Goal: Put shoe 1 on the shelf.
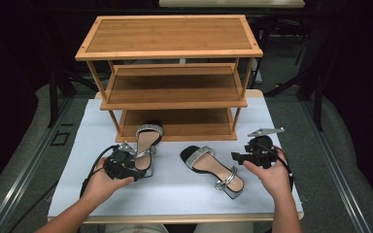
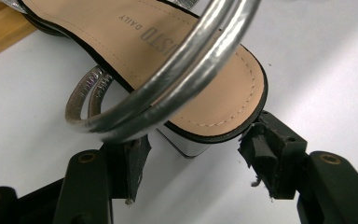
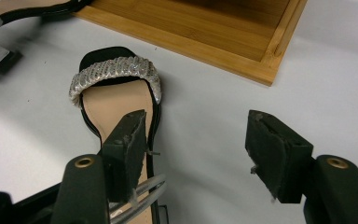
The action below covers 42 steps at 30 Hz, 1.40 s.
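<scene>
I read the left sandal (image 1: 146,145), a black-soled heeled shoe with a tan insole, a glittering silver toe band and a silver ankle strap, lying at the front left of the three-tier bamboo shoe rack (image 1: 171,73), its toe resting on the rack's bottom shelf. In the left gripper view its block heel (image 2: 186,145) sits between my left tongs (image 2: 198,165); the jaws stand apart on either side of the heel, and I see a small gap at each pad, so I log them as open, not gripping. The silver ankle strap (image 2: 177,70) arches across that view above the insole.

The matching right sandal (image 1: 212,166) lies on the white worktop (image 1: 175,194) in front of the rack, right of centre, toe toward the rack and heel toward me, clear of the rack's base.

My right tongs (image 3: 198,154) are held to the right of that sandal, in front of the rack's right corner. Their jaws are spread wide with nothing between them; the left jaw overlaps the sandal's insole (image 3: 112,107) in the right gripper view, and I cannot tell whether it touches. The rack's shelves carry nothing else.
</scene>
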Tool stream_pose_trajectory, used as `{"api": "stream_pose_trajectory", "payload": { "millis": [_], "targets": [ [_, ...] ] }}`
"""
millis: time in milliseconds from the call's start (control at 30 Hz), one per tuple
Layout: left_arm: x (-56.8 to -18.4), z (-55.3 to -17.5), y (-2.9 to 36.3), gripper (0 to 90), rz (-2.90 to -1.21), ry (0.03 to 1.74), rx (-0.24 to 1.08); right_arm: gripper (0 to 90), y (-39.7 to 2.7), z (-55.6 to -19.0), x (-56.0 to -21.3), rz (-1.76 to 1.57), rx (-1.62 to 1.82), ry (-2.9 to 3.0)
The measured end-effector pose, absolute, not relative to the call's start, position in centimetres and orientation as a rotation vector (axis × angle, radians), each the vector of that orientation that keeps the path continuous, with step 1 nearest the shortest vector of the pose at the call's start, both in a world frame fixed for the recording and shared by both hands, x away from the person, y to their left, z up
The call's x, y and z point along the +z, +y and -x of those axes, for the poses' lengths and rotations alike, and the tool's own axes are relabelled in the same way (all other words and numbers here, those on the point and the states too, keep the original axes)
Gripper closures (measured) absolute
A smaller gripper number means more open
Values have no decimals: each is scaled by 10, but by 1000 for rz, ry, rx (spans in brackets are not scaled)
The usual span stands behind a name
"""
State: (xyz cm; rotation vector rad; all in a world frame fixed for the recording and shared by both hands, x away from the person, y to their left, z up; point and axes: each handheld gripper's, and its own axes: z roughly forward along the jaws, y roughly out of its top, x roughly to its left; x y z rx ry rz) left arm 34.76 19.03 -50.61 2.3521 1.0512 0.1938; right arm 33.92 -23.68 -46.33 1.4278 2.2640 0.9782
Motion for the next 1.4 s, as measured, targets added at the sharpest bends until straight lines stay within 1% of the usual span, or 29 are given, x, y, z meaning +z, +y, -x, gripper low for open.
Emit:
{"api": "stream_pose_trajectory", "payload": {
  "millis": [233,433,500,567,733,833,900,1033,1400],
  "targets": [
    [-506,-360,188,419,-2351,1066,189,381,-238,-340,-464,-1433,980,2257],
    [-502,-372,188,435,-2337,1084,219,381,-239,-339,-464,-1435,978,2260],
    [-500,-379,189,447,-2329,1091,230,381,-239,-339,-464,-1435,982,2264],
    [-502,-386,190,453,-2313,1109,213,381,-239,-340,-464,-1433,979,2263],
    [-505,-402,185,455,-2344,1109,242,381,-239,-340,-464,-1436,978,2260],
    [-506,-411,183,456,-2313,1125,243,381,-240,-340,-464,-1435,978,2255],
    [-505,-419,183,457,-2337,1119,248,381,-241,-340,-465,-1437,984,2253],
    [-506,-430,183,458,-2330,1125,265,381,-242,-340,-465,-1438,983,2252],
    [-510,-447,182,462,-2317,1148,272,381,-243,-340,-465,-1441,981,2249]
  ]
}}
